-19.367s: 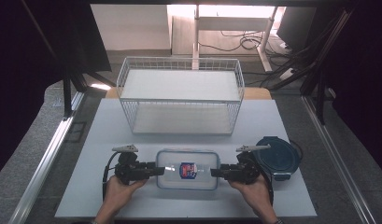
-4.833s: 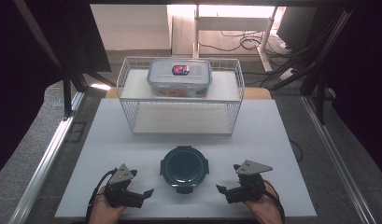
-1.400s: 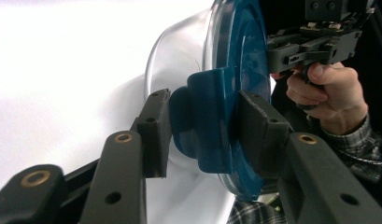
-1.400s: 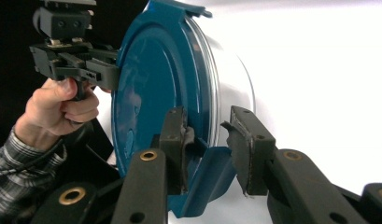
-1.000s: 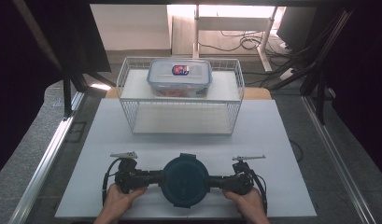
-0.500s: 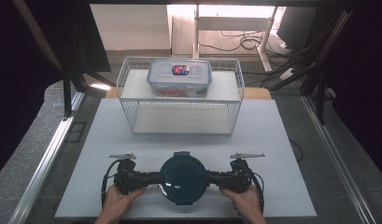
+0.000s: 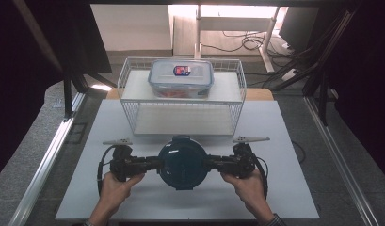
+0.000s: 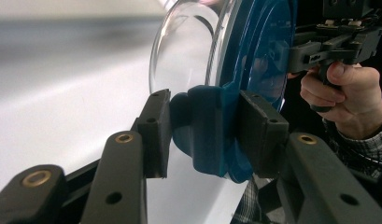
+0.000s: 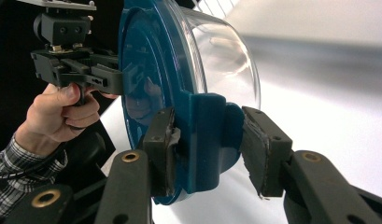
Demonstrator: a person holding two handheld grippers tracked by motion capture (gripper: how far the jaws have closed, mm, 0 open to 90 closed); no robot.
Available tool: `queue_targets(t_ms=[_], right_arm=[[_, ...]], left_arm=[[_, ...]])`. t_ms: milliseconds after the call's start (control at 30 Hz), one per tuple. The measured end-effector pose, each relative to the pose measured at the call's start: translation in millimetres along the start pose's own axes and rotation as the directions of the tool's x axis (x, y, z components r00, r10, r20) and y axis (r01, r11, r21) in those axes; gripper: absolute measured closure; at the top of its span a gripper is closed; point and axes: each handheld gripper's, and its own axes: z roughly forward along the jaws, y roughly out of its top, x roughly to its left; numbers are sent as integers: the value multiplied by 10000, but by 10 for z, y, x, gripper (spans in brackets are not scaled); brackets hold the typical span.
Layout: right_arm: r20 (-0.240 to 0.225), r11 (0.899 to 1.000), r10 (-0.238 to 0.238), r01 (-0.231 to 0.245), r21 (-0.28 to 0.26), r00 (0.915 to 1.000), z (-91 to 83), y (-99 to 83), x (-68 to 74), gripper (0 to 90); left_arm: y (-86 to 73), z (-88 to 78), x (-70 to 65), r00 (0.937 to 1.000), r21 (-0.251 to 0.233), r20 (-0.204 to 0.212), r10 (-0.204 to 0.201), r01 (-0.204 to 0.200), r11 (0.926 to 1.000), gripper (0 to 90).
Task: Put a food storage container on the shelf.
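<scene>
round bowl [image 7: 183,162] with blue lid, near edge of table [image 7: 293,141], at 6 o'clock from the wire basket [image 7: 133,117]. left gripper [image 7: 150,163] clamps the lid latch at 9 o'clock, right gripper [image 7: 213,163] the latch at 3 o'clock; both jaws part-closed on the tabs. in the left gripper view the pads bracket the latch [image 8: 205,130]. box [image 7: 181,77] sits on the basket at 12 o'clock.

risks: grip is on latch tabs alone, so a tab could unclip and drop the glass; uneven hand heights would tilt the bowl and slip it off the pads; rim could catch the basket front.
</scene>
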Motion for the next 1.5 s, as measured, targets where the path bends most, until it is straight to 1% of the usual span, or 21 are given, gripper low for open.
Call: queue_targets(t_ms=[100,200,233,267,333,367,400,433,467,500,533,600,633,667,733,767,800,1033,1200,1367,1500], right_arm=[[8,9998,-144,144,-121,9999,-27,118,44,564],[15,9982,-442,442,-394,9990,-89,384,124,564],[17,9980,-467,468,-433,9989,-108,455,144,564],[17,9980,-467,468,-433,9989,-108,455,144,564],[39,9964,-622,623,-576,9981,-146,600,179,564],[63,9950,-729,731,-684,9973,-197,767,224,564],[63,9950,-729,731,-684,9973,-197,767,224,564],[137,9929,-839,848,-832,9964,-243,913,271,564],[137,9929,-839,848,-832,9964,-243,913,271,564],[242,9912,-954,972,-900,9951,-285,1055,326,564],[242,9912,-954,972,-900,9951,-285,1055,326,564],[326,9888,-1107,1134,-974,9933,-338,1251,390,564],[354,9875,-1159,1190,-1030,9926,-352,1323,407,564],[368,9866,-1212,1245,-1054,9919,-364,1395,421,564],[395,9847,-1292,1329,-1131,9908,-385,1533,450,564],[408,9842,-1295,1334,-1161,9907,-395,1599,466,564],[408,9842,-1295,1334,-1161,9907,-395,1599,466,564],[475,9795,-1376,1430,-1419,9894,-407,2059,512,563],[466,9771,-1415,1471,-1537,9888,-387,2231,493,562],[485,9760,-1247,1313,-1739,9910,-342,2479,353,559],[474,9796,-1019,1085,-1694,9937,-306,2535,279,557]], left_arm=[[196,-86,-67,9996,-212,-127,243,-246,9995,569],[390,-158,-119,9988,-347,-187,455,-461,9983,568],[540,-206,-159,9980,-443,-265,577,-589,9973,568],[540,-206,-159,9980,-443,-265,577,-589,9973,568],[711,-255,-208,9972,-552,-285,687,-702,9960,568],[786,-275,-227,9969,-603,-284,729,-745,9954,568],[842,-289,-238,9967,-634,-268,770,-786,9949,568],[987,-331,-260,9958,-745,-224,889,-903,9931,568],[987,-331,-260,9958,-745,-224,889,-903,9931,568],[1077,-357,-273,9953,-783,-191,952,-964,9923,568],[1130,-373,-280,9951,-805,-151,974,-983,9919,568],[1274,-418,-300,9942,-851,-106,1069,-1075,9906,568],[1420,-464,-320,9937,-909,-97,1116,-1120,9895,568],[1420,-464,-320,9937,-909,-97,1116,-1120,9895,568],[1630,-526,-336,9925,-985,-84,1216,-1218,9877,568],[1630,-526,-336,9925,-985,-84,1216,-1218,9877,568],[1694,-545,-337,9923,-1011,-76,1237,-1239,9871,568],[2164,-663,-326,9902,-1250,-222,1377,-1394,9823,566],[2354,-696,-294,9905,-1400,-304,1341,-1371,9806,565],[2551,-633,-187,9958,-1483,-247,881,-908,9848,564],[2638,-569,-84,9981,-1449,-247,569,-599,9876,562]])
